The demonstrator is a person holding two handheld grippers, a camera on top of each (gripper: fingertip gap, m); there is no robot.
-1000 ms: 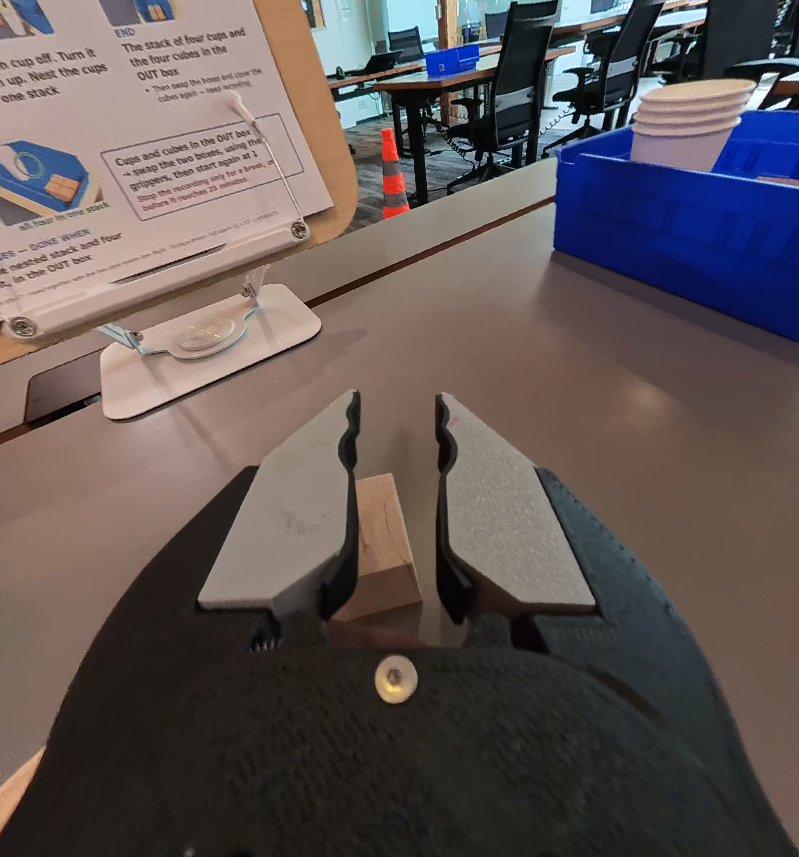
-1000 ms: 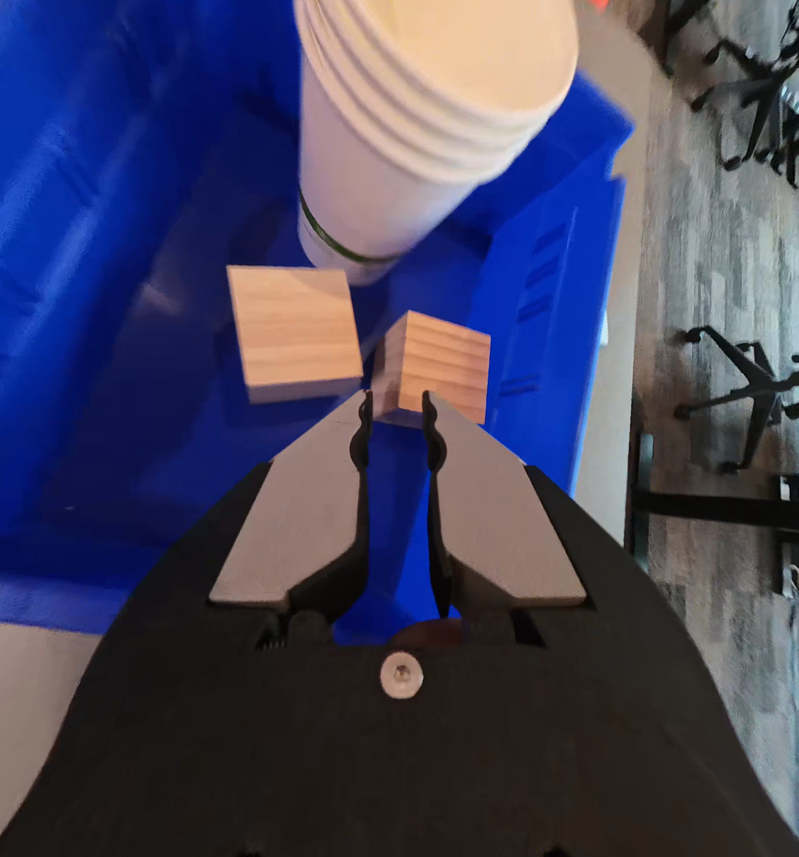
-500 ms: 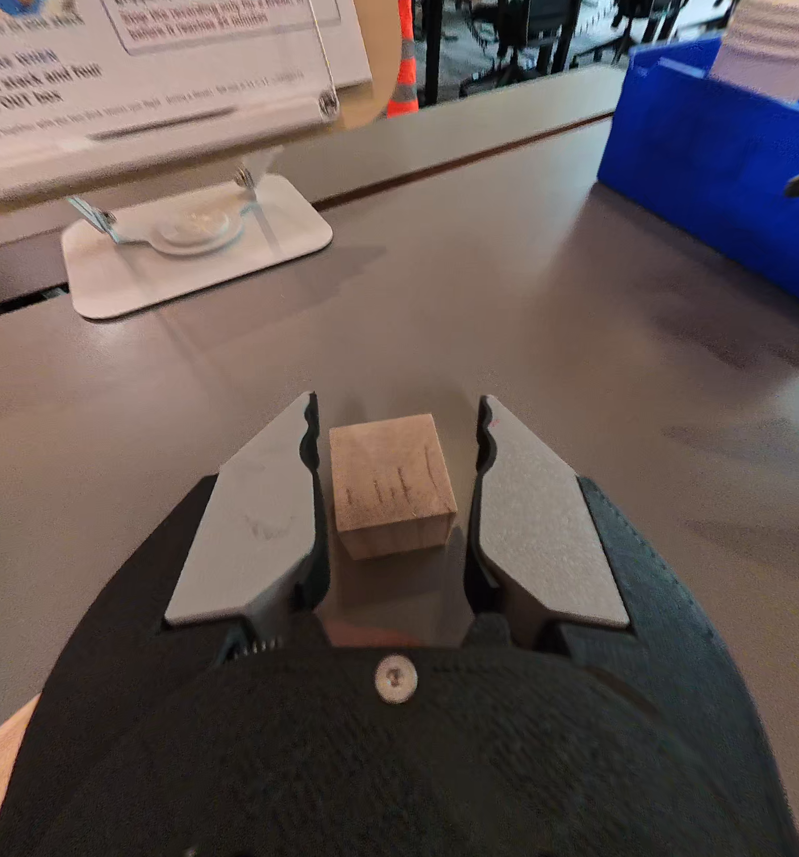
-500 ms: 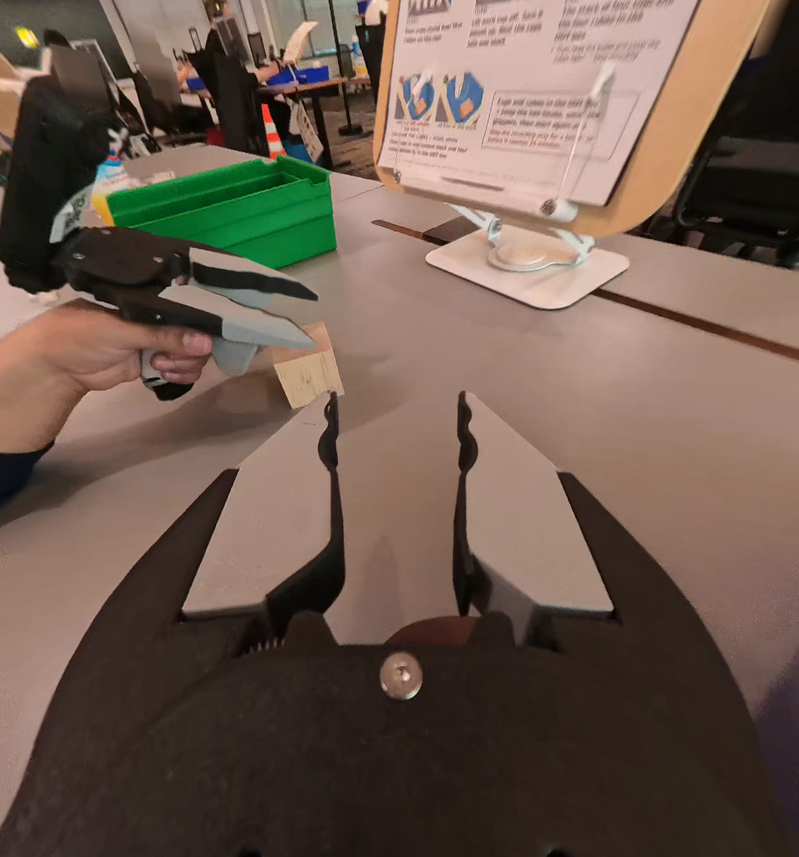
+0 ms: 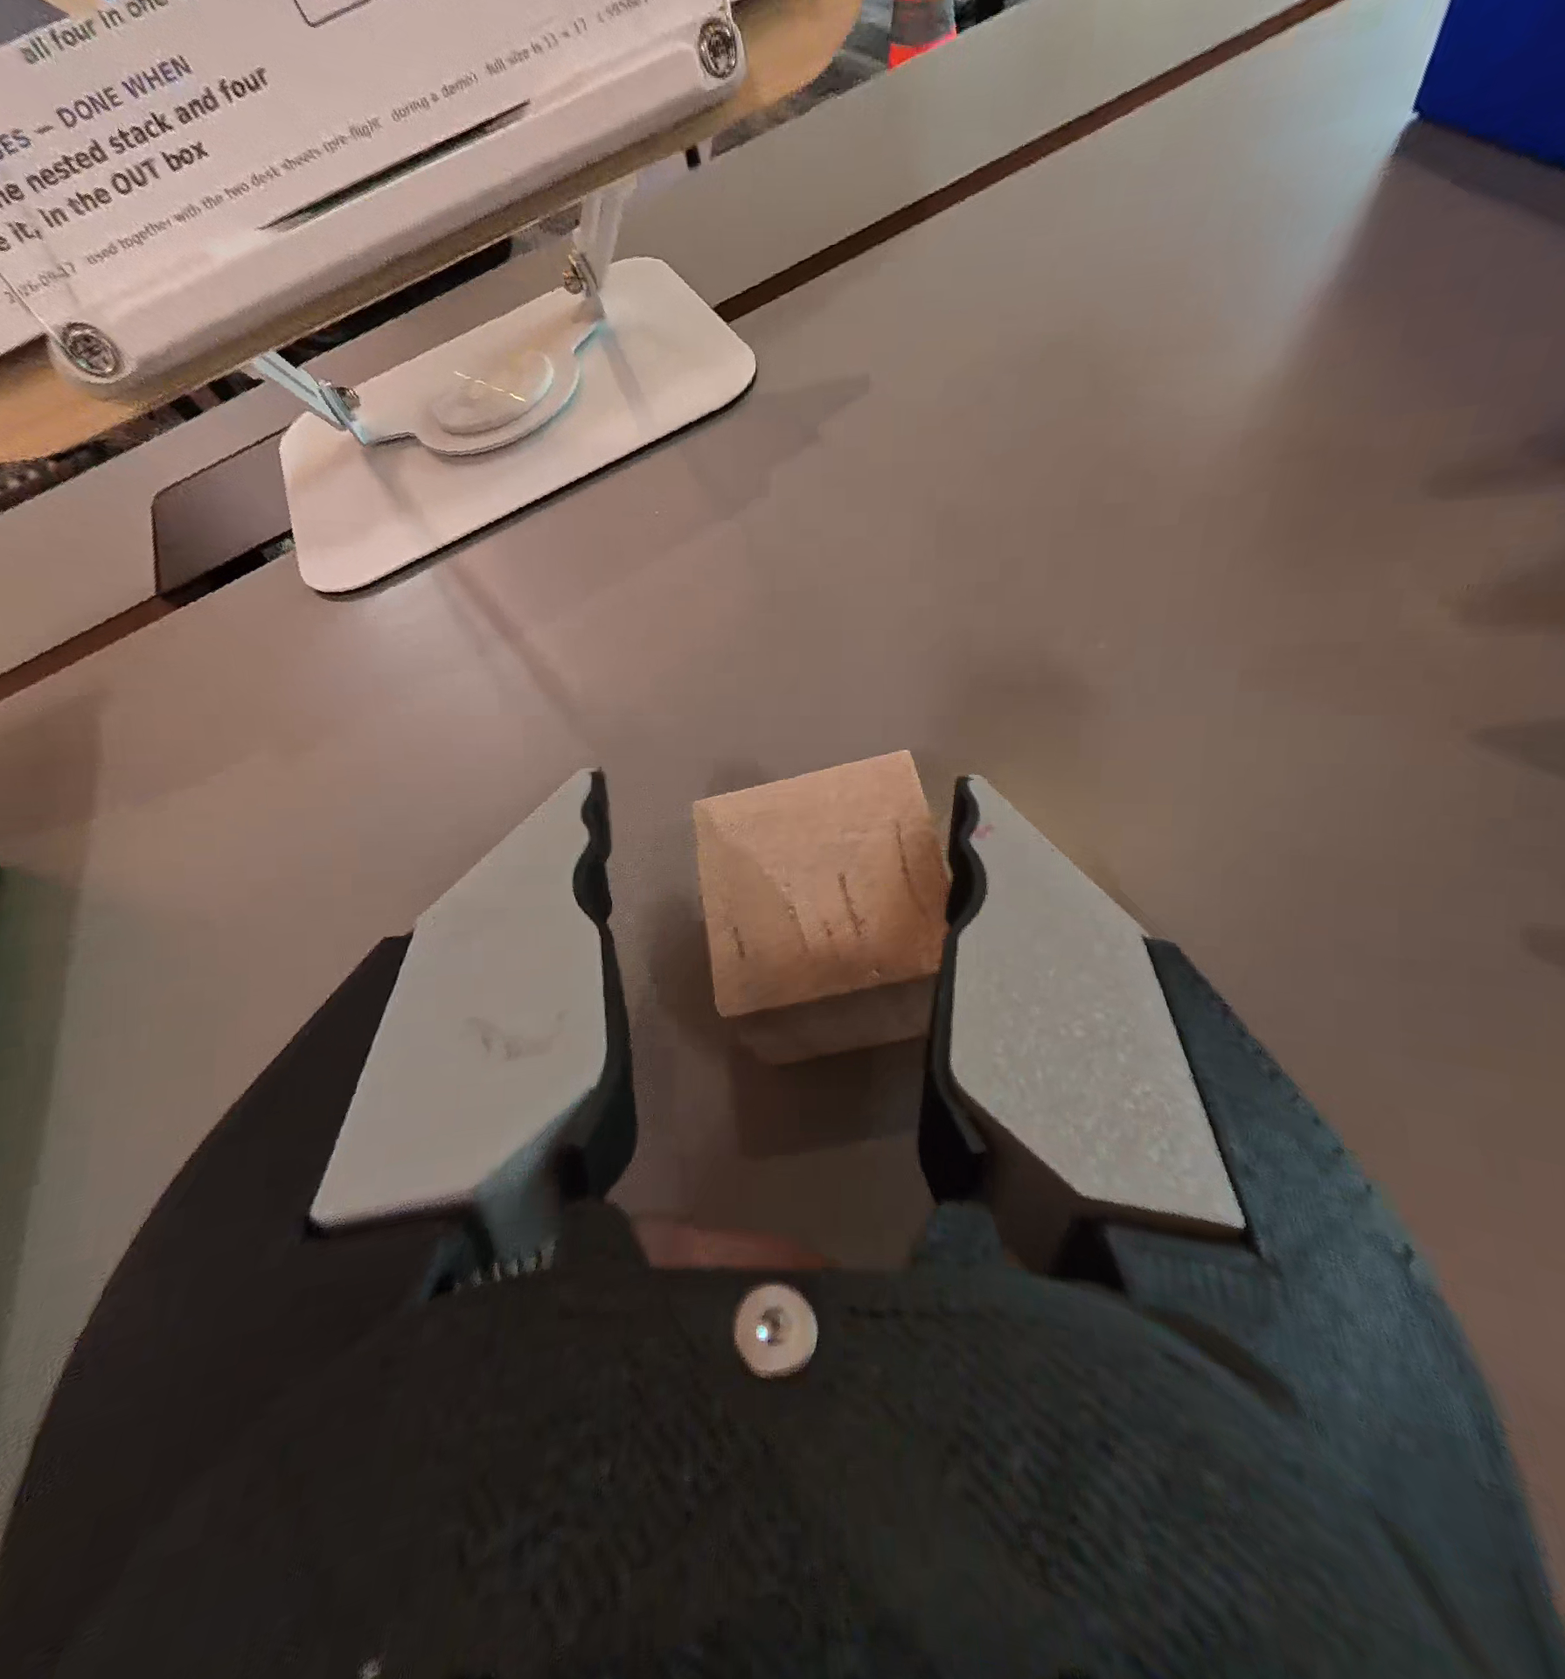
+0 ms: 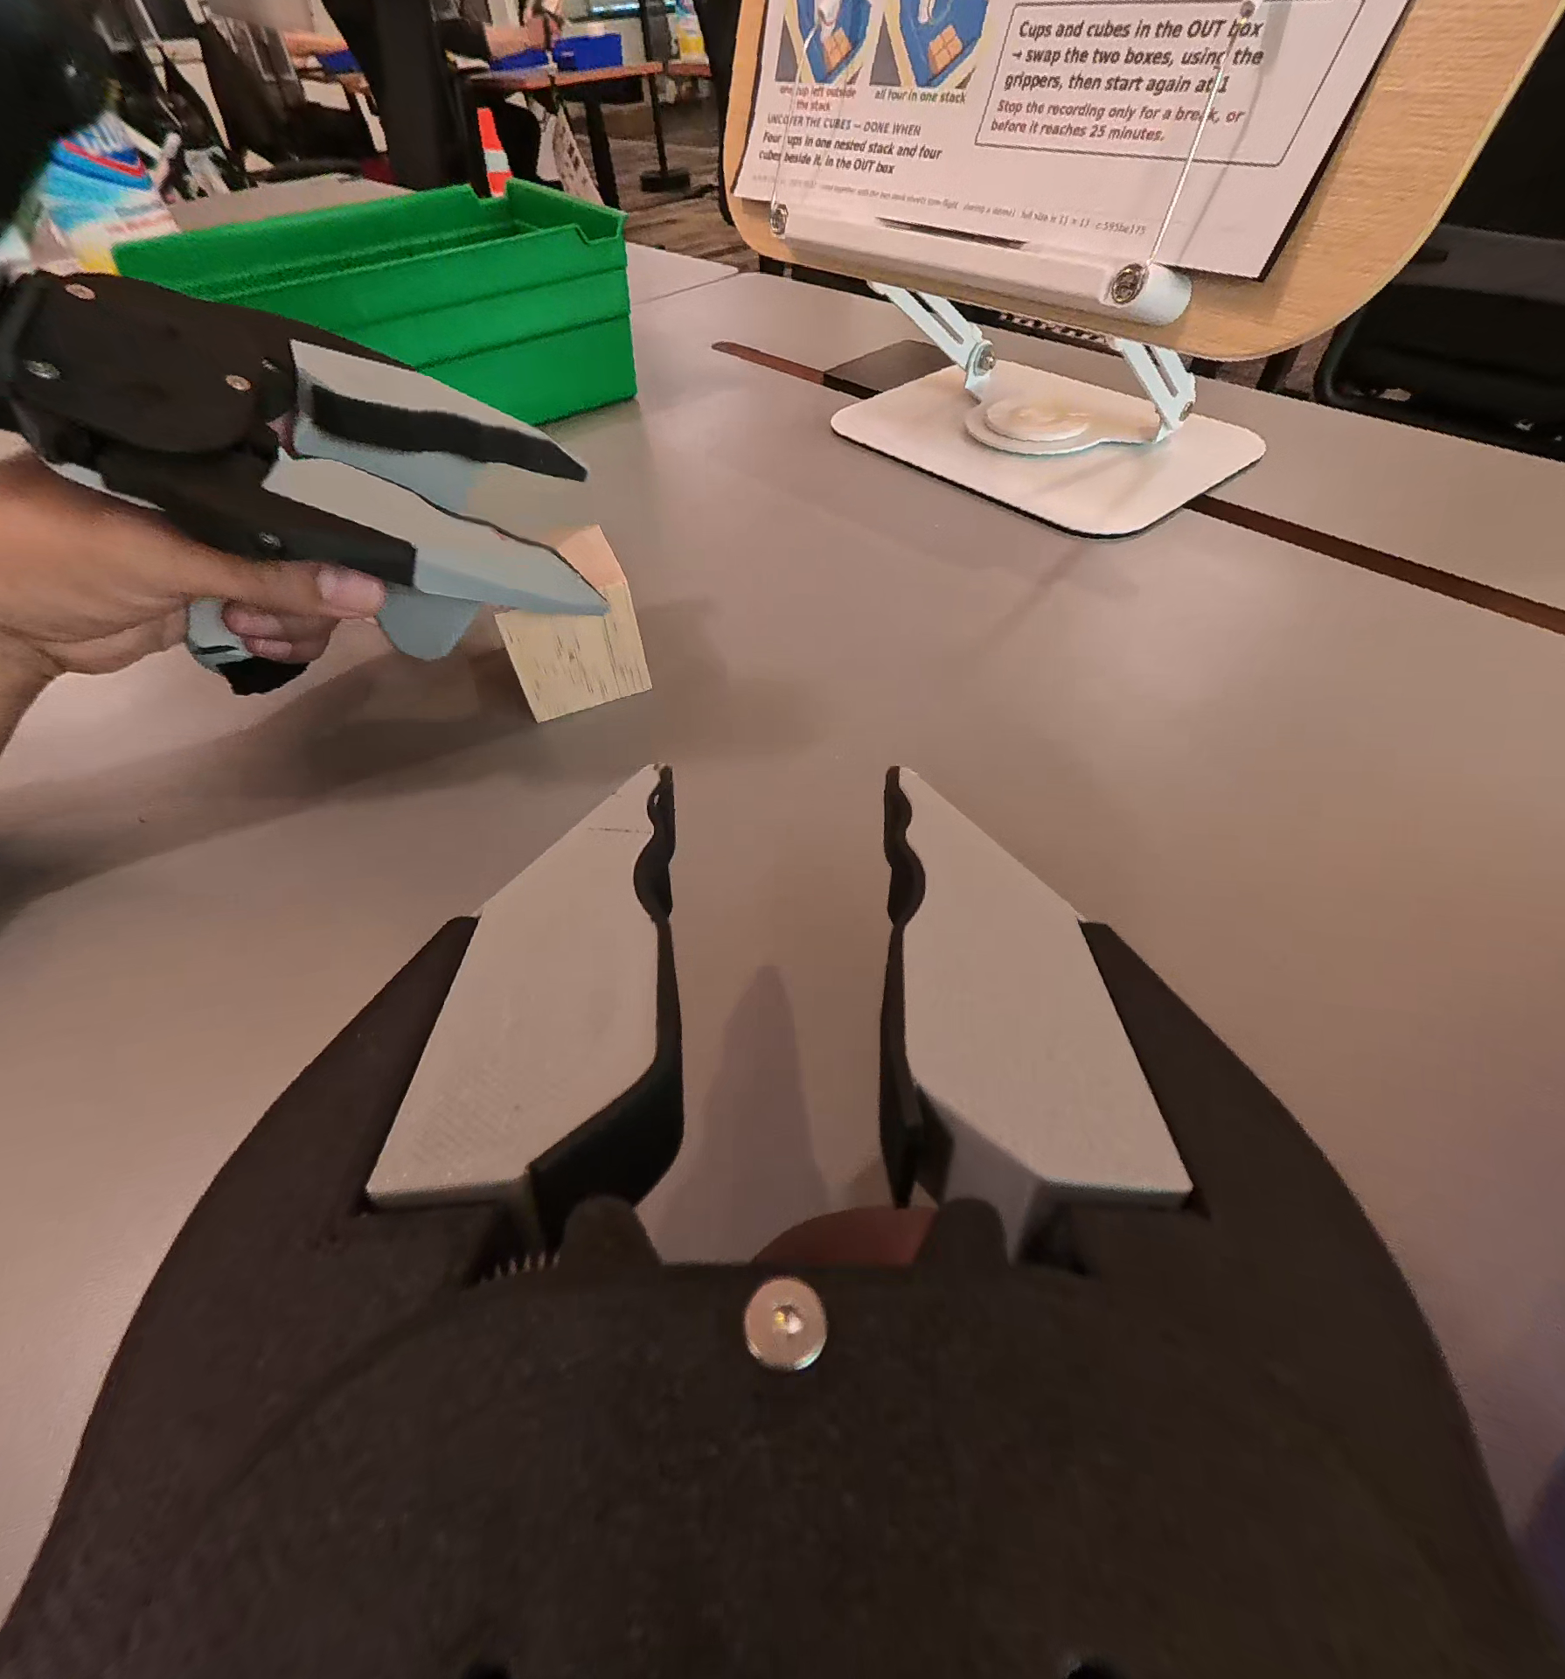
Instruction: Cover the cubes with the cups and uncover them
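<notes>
The left gripper (image 5: 779,799) stands with its jaws wide apart around a wooden cube (image 5: 820,895) that rests on the grey table (image 5: 1124,563). The cube sits off-centre: it lies against or just beside the right-hand pad at 3 o'clock, with a clear gap to the pad at 9 o'clock, so nothing is clamped. Seen from the right wrist, the cube (image 6: 579,659) looks tipped up on an edge under the left gripper's fingertips (image 6: 570,591) — whether it has settled flat cannot be told.

The right gripper (image 6: 774,781) hangs bare over open table, jaws apart with nothing between them, well clear of the cube, which lies at its 10 o'clock. A green bin (image 6: 452,300) stands farther off at 11 o'clock, and a document stand (image 6: 1051,454) at 1 o'clock.

The step in hand seems to be setting the cube down for covering. To do it well, the left gripper should back straight out along its own axis, lifting slightly, so the nearer pad does not drag or topple the cube. The cube needs to lie flat with bare table all round it — a cup's rim will want that room.
</notes>
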